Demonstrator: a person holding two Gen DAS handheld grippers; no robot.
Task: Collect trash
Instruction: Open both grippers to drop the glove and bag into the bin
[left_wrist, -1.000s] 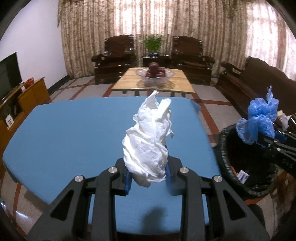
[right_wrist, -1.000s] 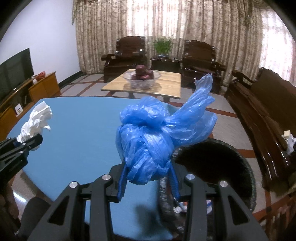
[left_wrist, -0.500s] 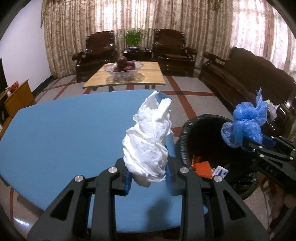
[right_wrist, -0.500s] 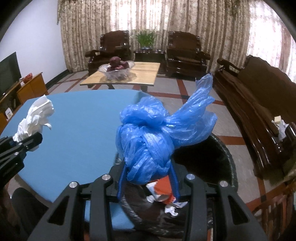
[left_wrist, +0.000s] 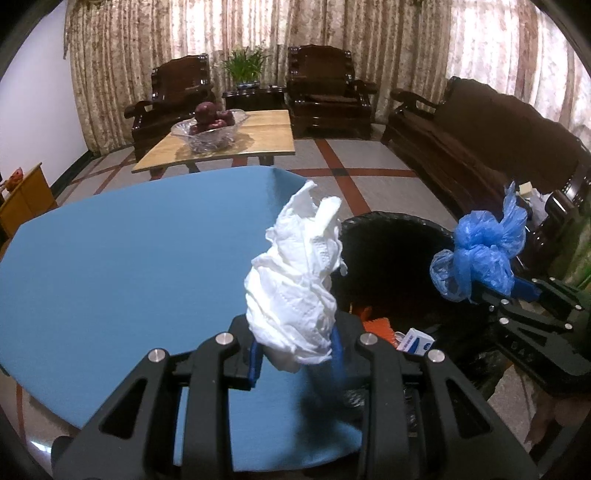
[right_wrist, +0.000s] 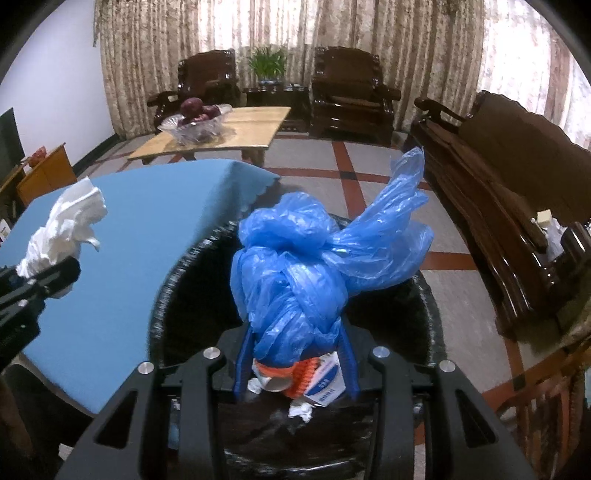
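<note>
My left gripper is shut on a crumpled white tissue, held above the right end of the blue table, close to the rim of the black-lined trash bin. My right gripper is shut on a knotted blue plastic bag, held over the open bin. The bin holds orange scraps and a small white-and-blue box. The tissue also shows in the right wrist view, the blue bag in the left wrist view.
A dark wooden sofa runs along the right. A coffee table with a glass fruit bowl and two armchairs stand behind. A wooden cabinet is at far left. Tiled floor lies between bin and sofa.
Both grippers have moved right, off the table toward the bin. The blue bag is now over the bin opening; the tissue is near the bin's left rim.
</note>
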